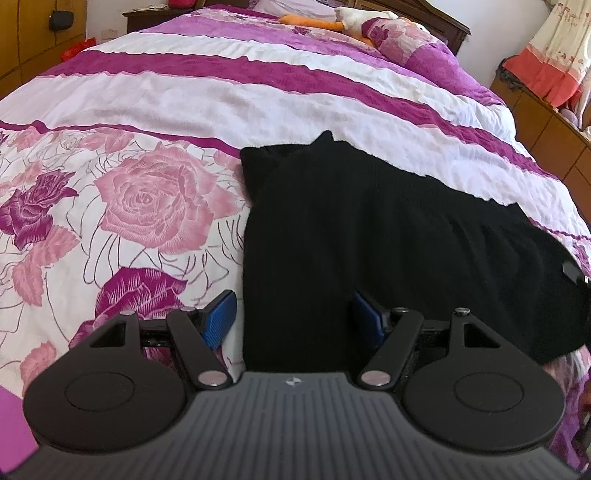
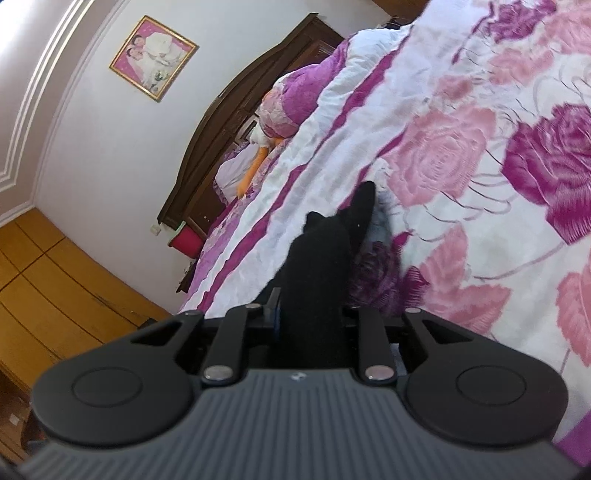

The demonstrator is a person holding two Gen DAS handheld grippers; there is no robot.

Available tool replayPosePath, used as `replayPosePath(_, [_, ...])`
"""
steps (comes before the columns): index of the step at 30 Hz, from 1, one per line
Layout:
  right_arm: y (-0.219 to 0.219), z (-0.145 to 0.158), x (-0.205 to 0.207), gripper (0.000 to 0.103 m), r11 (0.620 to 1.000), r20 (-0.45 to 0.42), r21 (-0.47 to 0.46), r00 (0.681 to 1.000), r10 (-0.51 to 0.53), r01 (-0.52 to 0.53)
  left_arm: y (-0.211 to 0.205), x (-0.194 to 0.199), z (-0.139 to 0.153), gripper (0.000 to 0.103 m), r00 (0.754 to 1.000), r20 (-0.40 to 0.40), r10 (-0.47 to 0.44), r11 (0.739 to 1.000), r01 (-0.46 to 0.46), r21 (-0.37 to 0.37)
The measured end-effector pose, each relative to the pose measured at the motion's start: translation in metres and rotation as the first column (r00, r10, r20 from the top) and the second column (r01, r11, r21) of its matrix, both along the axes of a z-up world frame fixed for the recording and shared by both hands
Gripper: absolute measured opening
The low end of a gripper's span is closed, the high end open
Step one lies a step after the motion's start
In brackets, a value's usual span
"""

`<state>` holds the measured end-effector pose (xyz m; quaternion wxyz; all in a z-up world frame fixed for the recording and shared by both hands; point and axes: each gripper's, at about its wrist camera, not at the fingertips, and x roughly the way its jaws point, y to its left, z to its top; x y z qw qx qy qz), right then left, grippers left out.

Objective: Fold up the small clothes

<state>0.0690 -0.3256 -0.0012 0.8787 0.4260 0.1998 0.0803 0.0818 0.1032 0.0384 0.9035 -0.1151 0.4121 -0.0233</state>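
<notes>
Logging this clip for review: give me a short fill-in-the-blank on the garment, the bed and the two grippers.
1. The garment lying on the bedspread is ____ in colour.
2. The left gripper has fingers that stand ____.
3. The right gripper is shut on the ____.
4. The bedspread's flowers are printed ____.

Missing words: black; open; garment; roses

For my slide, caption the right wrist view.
Right gripper pinching a black garment above the floral bedspread.

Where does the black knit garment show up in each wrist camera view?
Left wrist: black knit garment lies centre-right on the bedspread, reaching between the wide jaws.
Right wrist: it rises from the jaws, low centre.
Shared landmark: orange and white plush toy at the headboard.
</notes>
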Motion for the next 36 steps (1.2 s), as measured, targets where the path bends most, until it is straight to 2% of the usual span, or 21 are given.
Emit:
replayPosePath(12, [0.033, 0.045, 0.008, 0.022, 0.997, 0.061, -0.078, 0.998, 0.032, -0.027, 0.024, -0.025, 0.015, 0.074, 0.996, 0.052, 0.073, 0.997, -0.073, 0.002])
replayPosePath(17, [0.056, 0.064, 0.010, 0.022, 0.985, 0.073, -0.169, 0.997, 0.033, -0.020, 0.041, -0.034, 0.015, 0.074, 0.991, 0.064, 0.121, 0.993, -0.120, -0.016])
replayPosePath(26, [0.121, 0.109, 0.029, 0.021, 0.944, 0.136, -0.297, 0.973, 0.188, -0.141, 0.066, -0.050, 0.018, 0.074, 0.983, 0.099, 0.153, 0.988, -0.150, -0.033])
replayPosePath(29, [0.158, 0.117, 0.036, 0.021, 0.903, 0.132, -0.382, 0.956, 0.263, -0.196, 0.073, -0.054, 0.017, 0.074, 0.981, 0.107, 0.160, 0.987, -0.157, -0.033])
replayPosePath(31, [0.189, 0.114, 0.040, 0.021, 0.859, 0.113, -0.447, 0.938, 0.329, -0.248, 0.077, -0.056, 0.015, 0.074, 0.980, 0.104, 0.170, 0.985, -0.167, -0.040])
replayPosePath(34, [0.241, 0.096, 0.044, 0.021, 0.752, 0.057, -0.568, 0.896, 0.440, -0.333, 0.084, -0.058, 0.010, 0.074, 0.979, 0.100, 0.177, 0.984, -0.172, -0.053])
replayPosePath(36, [0.275, 0.075, 0.045, 0.021, 0.647, -0.018, -0.655, 0.865, 0.502, -0.390, 0.087, -0.059, 0.006, 0.074, 0.979, 0.095, 0.179, 0.983, -0.175, -0.051])
